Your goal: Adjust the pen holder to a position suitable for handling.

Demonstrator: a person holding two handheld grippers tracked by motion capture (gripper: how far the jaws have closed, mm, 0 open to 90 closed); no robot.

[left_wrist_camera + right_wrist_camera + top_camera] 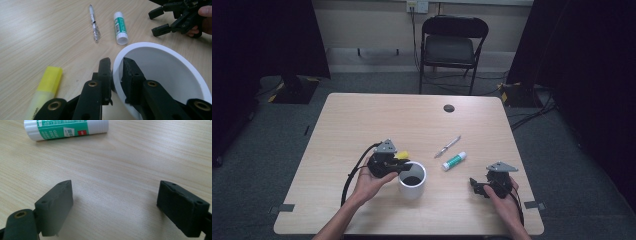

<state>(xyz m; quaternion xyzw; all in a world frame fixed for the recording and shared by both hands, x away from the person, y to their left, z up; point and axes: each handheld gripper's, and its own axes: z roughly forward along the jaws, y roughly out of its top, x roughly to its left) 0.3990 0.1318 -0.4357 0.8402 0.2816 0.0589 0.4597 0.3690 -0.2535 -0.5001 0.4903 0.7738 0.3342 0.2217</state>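
A white cup [412, 181] stands near the table's front, its inside dark. My left gripper [399, 167] is shut on the cup's rim [117, 65], one jaw outside the wall and one inside. A yellow highlighter [47, 87] lies on the table beside that gripper [116, 64], and its tip [403, 154] peeks out behind the hand. My right gripper [475, 187] rests at the front right, open with bare table between its jaws [113, 202]. A green and white glue stick [454, 161] and a clear pen [447, 146] lie between the two hands.
A round black grommet [449, 108] sits in the light wood table [362, 120] near its far edge. A black folding chair [449, 47] stands behind the table. Cables trail from both grippers toward the front edge.
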